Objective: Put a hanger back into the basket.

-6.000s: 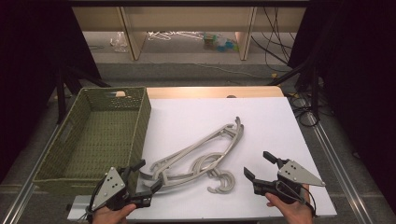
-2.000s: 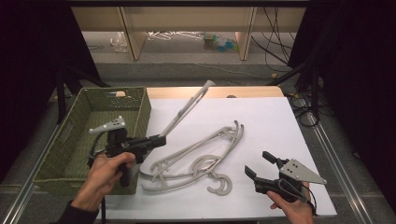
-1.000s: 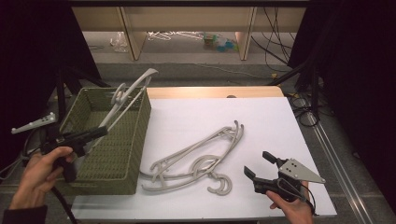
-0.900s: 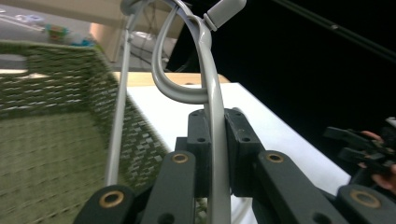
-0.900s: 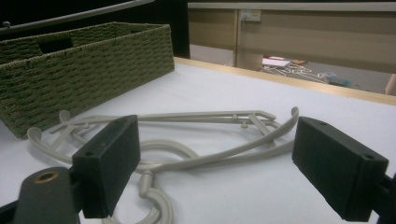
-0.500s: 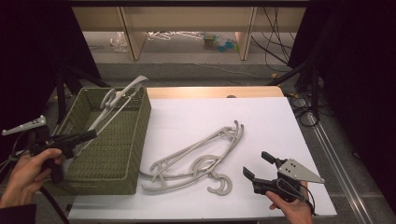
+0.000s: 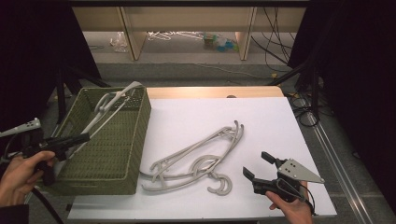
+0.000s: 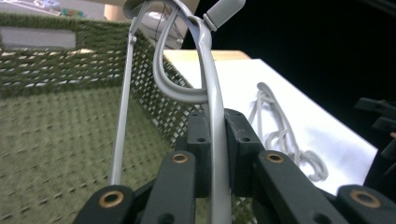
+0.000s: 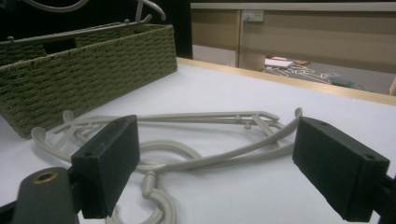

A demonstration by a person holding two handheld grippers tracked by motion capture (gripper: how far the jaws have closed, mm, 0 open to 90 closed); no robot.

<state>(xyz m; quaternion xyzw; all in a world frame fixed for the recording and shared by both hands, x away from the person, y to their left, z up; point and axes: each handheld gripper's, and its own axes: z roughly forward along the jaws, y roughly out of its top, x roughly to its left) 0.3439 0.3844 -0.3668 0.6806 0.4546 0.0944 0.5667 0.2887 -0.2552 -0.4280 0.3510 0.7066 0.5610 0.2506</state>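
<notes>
1. Over at the far left, your left hand [image 7: 18,175] sits low beside the near corner of the green woven basket [image 7: 133,140], forearm coming in from the bottom edge, wrist level so the left gripper [image 7: 83,137] points across the basket's rim towards the table.

2. Those jaws are clenched on the grey hanger [image 7: 109,105] — the left gripper view has its thin bar [image 8: 215,140] pinched tight between the black pads, hook end up and away. Holding it by one end like that lets the long body hang over the basket's open top, so I'd say you're lining it up to drop inside.

3. The held hanger slants from the jaws up towards the basket's far rim; whether its far end rests on that rim, I can't tell.

4. Moving right, the white table [image 7: 187,116] carries the remaining hangers [image 7: 196,158] in an overlapping heap just beside the basket's right wall, hooks curling towards you. They look like the ones waiting their turn.

5. Far right, your right hand [image 7: 292,210] rests at the table's near edge, the right gripper [image 7: 259,168] held low and level, aimed at the heap.

6. Its jaws are released, standing wide with nothing between them — the right gripper view shows the heap [image 9: 201,140] lying beyond the two pads, untouched. That reads as a ready pose for the next pick.
</notes>
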